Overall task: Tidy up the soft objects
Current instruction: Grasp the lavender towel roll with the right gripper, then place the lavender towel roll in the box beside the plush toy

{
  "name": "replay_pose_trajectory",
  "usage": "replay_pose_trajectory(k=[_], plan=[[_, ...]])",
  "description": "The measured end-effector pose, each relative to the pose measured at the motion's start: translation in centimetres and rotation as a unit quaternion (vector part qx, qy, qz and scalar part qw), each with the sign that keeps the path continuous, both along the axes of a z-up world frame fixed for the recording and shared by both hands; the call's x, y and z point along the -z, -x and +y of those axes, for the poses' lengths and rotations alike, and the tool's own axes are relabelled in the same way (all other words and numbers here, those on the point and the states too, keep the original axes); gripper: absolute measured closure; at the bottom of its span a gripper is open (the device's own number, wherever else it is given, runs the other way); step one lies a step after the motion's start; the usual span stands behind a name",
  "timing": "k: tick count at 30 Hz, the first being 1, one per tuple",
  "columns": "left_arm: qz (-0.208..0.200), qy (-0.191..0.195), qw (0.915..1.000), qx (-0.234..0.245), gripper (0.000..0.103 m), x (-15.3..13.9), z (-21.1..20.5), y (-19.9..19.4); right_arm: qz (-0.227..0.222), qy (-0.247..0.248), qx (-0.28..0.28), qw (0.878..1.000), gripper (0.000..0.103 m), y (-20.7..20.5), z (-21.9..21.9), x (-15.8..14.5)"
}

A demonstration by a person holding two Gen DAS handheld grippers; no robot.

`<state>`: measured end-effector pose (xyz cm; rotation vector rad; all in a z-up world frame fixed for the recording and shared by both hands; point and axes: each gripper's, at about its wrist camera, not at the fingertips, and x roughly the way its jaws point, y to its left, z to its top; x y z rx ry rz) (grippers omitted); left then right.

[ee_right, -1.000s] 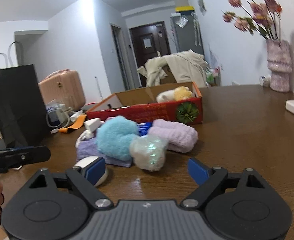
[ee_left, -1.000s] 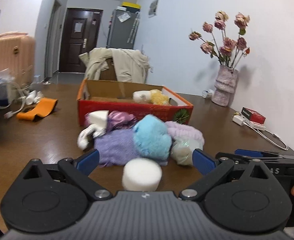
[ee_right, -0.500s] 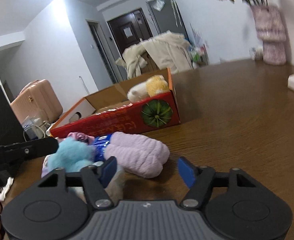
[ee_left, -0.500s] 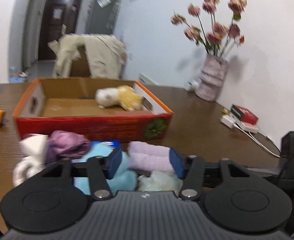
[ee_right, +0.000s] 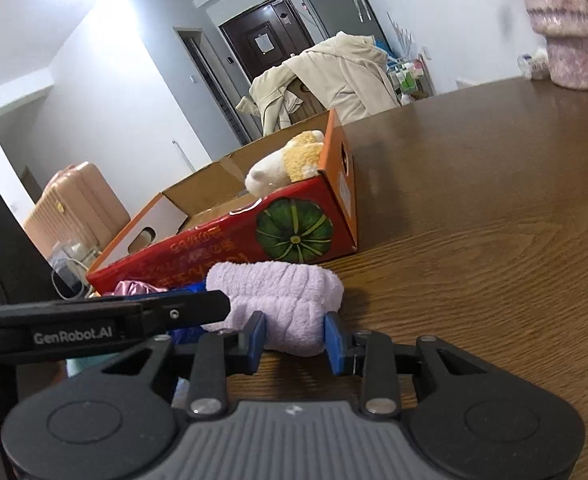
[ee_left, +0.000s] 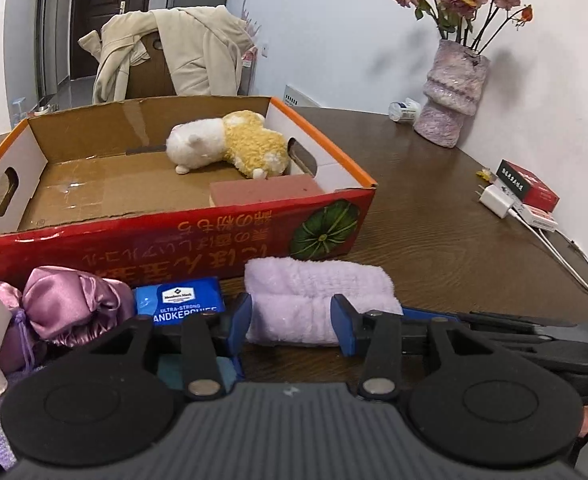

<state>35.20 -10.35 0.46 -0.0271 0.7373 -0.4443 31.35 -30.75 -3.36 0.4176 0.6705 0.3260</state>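
one lilac towel roll (ee_left: 318, 300), two claws

One box (ee_left: 174, 236), one plush toy (ee_left: 226, 144), one lilac towel (ee_left: 318, 292), one vase (ee_left: 450, 100).

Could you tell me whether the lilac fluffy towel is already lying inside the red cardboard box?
No, the lilac fluffy towel lies on the table in front of the red cardboard box.

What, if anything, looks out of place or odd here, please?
Mainly this: the left gripper and right gripper are both closing on the same lilac towel, which lies between each pair of jaws. The red box shows its lettering upside down. Nothing looks spilled.
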Motion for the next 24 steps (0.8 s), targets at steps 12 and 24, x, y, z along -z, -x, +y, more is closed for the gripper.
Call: replay_pose_trajectory(k=[12,24], plan=[[-0.015,0.025,0.9996,-0.001,0.092,-1.1,0.1,1.9,-0.032,0.017,0.009,0.999,0.081,1.6,0.2,-1.5],[-0.125,0.080,0.9887,-0.016,0.094,-8.9,3.7,14.2,-0.138,0.047,-0.017,0.989,0.082,10.7,2.7,-9.7]])
